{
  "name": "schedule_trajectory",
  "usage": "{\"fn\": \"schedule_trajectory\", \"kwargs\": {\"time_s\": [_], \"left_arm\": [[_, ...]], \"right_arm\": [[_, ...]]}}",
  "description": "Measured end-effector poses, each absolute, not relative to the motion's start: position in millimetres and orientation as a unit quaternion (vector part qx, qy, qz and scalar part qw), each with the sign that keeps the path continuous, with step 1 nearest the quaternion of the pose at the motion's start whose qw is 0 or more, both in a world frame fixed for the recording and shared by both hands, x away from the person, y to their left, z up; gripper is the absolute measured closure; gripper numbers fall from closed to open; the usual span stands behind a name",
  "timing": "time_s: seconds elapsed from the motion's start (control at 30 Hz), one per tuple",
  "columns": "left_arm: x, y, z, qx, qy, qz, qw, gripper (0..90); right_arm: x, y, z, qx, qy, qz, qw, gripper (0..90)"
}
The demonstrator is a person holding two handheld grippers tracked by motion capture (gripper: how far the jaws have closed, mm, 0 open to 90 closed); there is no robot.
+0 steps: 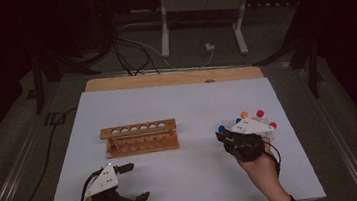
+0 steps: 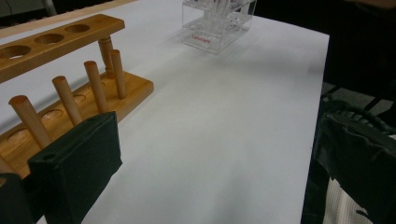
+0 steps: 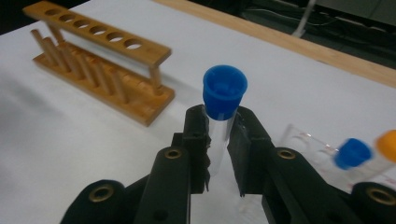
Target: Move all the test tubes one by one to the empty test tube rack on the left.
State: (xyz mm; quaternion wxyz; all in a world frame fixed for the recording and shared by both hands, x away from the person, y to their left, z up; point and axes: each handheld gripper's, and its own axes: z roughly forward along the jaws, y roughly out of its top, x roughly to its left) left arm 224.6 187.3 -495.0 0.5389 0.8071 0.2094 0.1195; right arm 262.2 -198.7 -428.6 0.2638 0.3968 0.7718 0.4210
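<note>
Nearest the person, by the near edge of the tabletop [image 1: 185, 180] toward its left corner, the left claw [image 1: 131, 183] hovers with its jaws spread wide and nothing between them. In the left gripper view one padded jaw sits just in front of the wooden rack [image 2: 70, 88]. That rack [image 1: 139, 138] stands around the middle of the tabletop, its row of holes empty. Toward the right edge, the right claw [image 1: 225, 137] is pinching a clear tube with a blue cap [image 3: 224, 93], jaws pressed on the tube body just under the cap, the tube roughly upright. Beside it stands a clear plastic holder [image 1: 254, 120] with more capped tubes, blue, orange and red. The tube looks light, stiff and smooth, probably slippery and easy to crack if squeezed hard. A hold high on the body under the cap seems sensible, leaving the lower end free to enter a rack hole.
</note>
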Motion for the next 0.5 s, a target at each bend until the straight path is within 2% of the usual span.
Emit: {"fn": "schedule_trajectory", "kwargs": {"time_s": [0.5], "left_arm": [[239, 163, -474, 0.810, 0.189, 0.096, 0.547, 1.5]], "right_arm": [[258, -182, -447, 0.366, 0.801, 0.414, 0.228, 76.7]]}}
